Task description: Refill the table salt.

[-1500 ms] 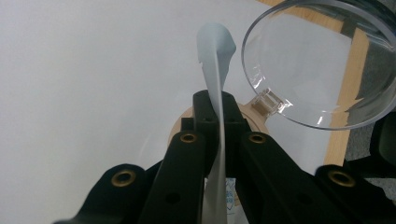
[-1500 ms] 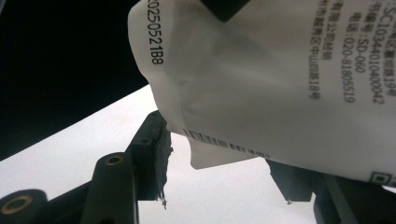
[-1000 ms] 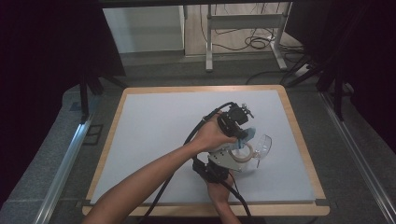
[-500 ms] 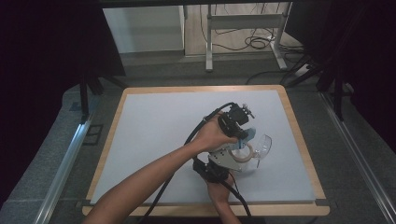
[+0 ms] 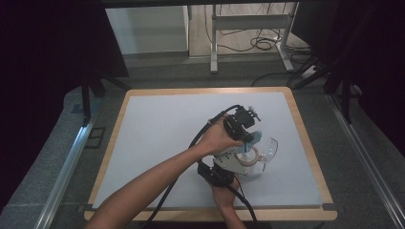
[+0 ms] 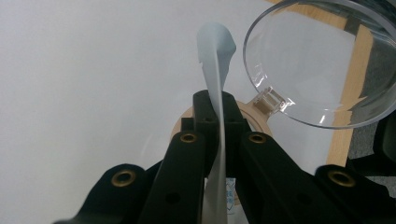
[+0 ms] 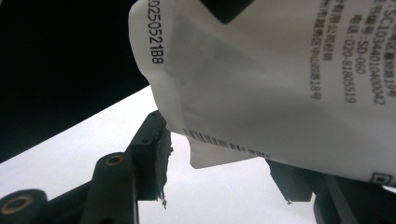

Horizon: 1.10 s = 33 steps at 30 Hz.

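Observation:
My left gripper [image 5: 247, 143] points down over the right middle of the table, shut on a thin pale packet [image 6: 215, 56] that stands edge-on out of its jaws [image 6: 218, 100]. Just under it lies a wooden ring [image 5: 249, 156] with a clear hinged lid [image 6: 308, 60] swung open to the side [image 5: 269, 149]. My right gripper [image 5: 235, 165] reaches in from the near edge toward the ring. In the right gripper view its jaws [image 7: 219, 151] stand half apart with nothing seen pressed between them. The printed white packet [image 7: 261, 84] hangs in front of them, hiding the right jaw's tip.
The white table top [image 5: 167, 133] has a wooden border [image 5: 305, 143]. Black cables [image 5: 200, 143] trail from both grippers toward the near edge. Behind the table stand a metal frame [image 5: 248, 24] with loose cables on the floor. Dark curtains close off both sides.

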Motion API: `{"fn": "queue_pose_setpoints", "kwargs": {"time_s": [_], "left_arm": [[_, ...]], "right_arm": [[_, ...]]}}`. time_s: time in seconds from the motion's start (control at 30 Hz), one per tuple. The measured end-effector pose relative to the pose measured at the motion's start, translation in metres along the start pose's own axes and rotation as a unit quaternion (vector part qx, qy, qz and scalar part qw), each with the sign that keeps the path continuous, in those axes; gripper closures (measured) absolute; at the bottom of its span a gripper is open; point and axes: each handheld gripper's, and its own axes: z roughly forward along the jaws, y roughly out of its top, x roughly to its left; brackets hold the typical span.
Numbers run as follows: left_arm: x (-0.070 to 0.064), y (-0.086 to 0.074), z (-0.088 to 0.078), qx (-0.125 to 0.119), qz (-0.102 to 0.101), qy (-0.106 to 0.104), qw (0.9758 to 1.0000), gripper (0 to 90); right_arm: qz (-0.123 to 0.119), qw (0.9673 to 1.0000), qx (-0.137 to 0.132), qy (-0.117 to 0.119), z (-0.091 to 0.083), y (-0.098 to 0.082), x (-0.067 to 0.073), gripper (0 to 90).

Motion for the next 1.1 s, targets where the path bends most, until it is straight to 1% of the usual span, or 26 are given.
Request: {"fn": "queue_pose_setpoints", "kwargs": {"time_s": [0.33,0.5,0.6,0.63,1.1], "left_arm": [[0.0,0.0004,0.0006,0.002,0.001,0.001,1.0,90.0],[-0.0004,0.0006,0.0016,-0.001,-0.002,0.0,1.0,90.0],[-0.0009,0.0006,0.0021,-0.003,-0.002,0.0,1.0,90.0],[-0.0005,0.0007,0.002,0.0,0.002,0.001,1.0,90.0],[-0.0016,0.0015,0.0018,0.002,0.003,0.002,1.0,89.9]], "right_arm": [[0.001,1.0,-0.001,-0.001,0.0002,-0.0004,-0.0001,44.7],[0.003,1.0,0.0,-0.001,0.0,-0.0006,-0.0004,44.7],[0.004,1.0,-0.001,-0.002,-0.0001,-0.0008,-0.0004,44.7],[0.002,1.0,-0.002,-0.002,-0.0002,-0.001,-0.0006,44.7],[0.009,0.9999,-0.004,-0.003,-0.0002,-0.0009,-0.0002,44.7]]}}
